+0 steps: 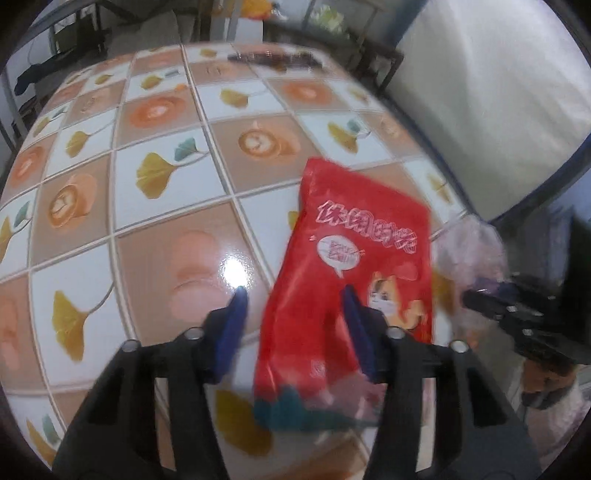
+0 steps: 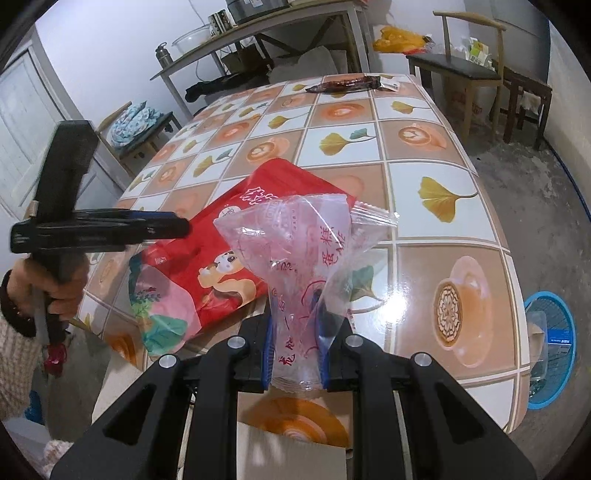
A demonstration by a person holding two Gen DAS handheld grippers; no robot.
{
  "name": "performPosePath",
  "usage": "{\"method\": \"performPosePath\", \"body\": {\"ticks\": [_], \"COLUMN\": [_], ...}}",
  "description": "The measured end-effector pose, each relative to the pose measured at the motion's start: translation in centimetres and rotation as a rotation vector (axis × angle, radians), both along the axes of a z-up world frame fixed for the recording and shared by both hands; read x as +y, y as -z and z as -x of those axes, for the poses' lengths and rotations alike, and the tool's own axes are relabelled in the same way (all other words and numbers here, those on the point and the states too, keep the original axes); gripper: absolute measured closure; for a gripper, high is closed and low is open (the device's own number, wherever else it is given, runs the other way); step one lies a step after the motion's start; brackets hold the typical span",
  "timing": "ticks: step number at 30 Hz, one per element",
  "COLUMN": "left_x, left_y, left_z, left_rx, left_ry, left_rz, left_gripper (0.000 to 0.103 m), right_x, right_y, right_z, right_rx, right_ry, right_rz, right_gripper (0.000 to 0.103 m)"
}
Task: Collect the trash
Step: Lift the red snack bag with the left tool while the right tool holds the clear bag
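A red snack bag (image 1: 343, 280) lies on the tiled table (image 1: 166, 206); it also shows in the right wrist view (image 2: 207, 254). My left gripper (image 1: 295, 295) is open, its right finger over the bag and its left finger over the table. My right gripper (image 2: 295, 325) is shut on a clear plastic wrapper (image 2: 295, 258) with red print and holds it above the table's near edge. The wrapper shows blurred in the left wrist view (image 1: 469, 251). A dark brown wrapper (image 2: 343, 85) lies at the table's far edge, also visible in the left wrist view (image 1: 273, 59).
A blue mesh waste basket (image 2: 550, 347) stands on the floor right of the table. A cardboard box (image 2: 291, 458) sits below my right gripper. Chairs (image 2: 469, 70) and a side table (image 2: 258, 33) stand beyond the table. A white mattress-like surface (image 1: 491, 103) lies to the right.
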State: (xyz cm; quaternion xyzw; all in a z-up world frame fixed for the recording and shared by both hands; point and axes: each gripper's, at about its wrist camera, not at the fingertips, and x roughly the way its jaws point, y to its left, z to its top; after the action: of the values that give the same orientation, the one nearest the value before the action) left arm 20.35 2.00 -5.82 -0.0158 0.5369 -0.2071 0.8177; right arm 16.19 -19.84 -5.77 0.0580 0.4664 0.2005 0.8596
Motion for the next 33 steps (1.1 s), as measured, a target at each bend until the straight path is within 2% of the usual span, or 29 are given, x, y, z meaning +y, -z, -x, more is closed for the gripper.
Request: {"method": "performPosePath", "body": {"ticks": [2,3,5,10,11,13,14,18,22,25,28,30,33], "left_x": [-0.3,-0.6,-0.6,0.0,0.0,0.5,0.6,0.7,1.4,2.8,4.1,4.1,3.4], "left_y": [0.2,0.3,0.4,0.1,0.0,0.0,0.3,0.8,1.3,1.6,2.5,3.5,4.4], "left_z": [0.2,0.4,0.8,3.6,4.0,4.7,4.7,4.9,4.7,4.6,4.4,4.4,4.7], "left_rx": [-0.006,-0.01,-0.004,0.024,0.03,0.054,0.08,0.1,0.162,0.196,0.257,0.312,0.356], "left_ry": [0.013,0.022,0.022,-0.011,-0.018,-0.048,-0.064,-0.092,-0.131,-0.167,-0.183,-0.187,-0.189], "left_rz": [-0.012,-0.031,-0.033,0.051,0.073,0.136,0.174,0.238,0.372,0.539,0.75,0.834,0.847], "left_gripper": [0.071,0.082,0.096,0.1,0.099,0.084,0.071,0.07,0.07,0.07,0.069,0.064,0.061], "right_x": [0.1,0.1,0.3,0.5,0.5,0.5,0.5,0.6,0.7,0.5,0.3,0.3,0.1], "right_y": [0.1,0.2,0.3,0.3,0.3,0.4,0.4,0.6,0.8,0.8,0.8,0.8,0.9], "right_z": [-0.1,-0.1,-0.1,0.0,0.0,0.0,0.0,0.0,0.0,0.0,0.1,0.1,0.2], "right_rx": [0.004,0.005,0.009,0.005,0.005,0.004,0.004,0.014,0.014,0.014,0.014,0.013,0.01], "right_ry": [0.001,0.0,0.0,-0.004,-0.005,-0.006,-0.007,-0.013,-0.012,-0.01,-0.011,-0.01,-0.009], "right_rz": [-0.002,-0.002,-0.001,0.002,0.001,0.001,0.0,-0.013,-0.018,-0.026,-0.032,-0.036,-0.038], "right_gripper": [0.084,0.084,0.084,0.084,0.084,0.084,0.084,0.084,0.084,0.084,0.084,0.084,0.084]}}
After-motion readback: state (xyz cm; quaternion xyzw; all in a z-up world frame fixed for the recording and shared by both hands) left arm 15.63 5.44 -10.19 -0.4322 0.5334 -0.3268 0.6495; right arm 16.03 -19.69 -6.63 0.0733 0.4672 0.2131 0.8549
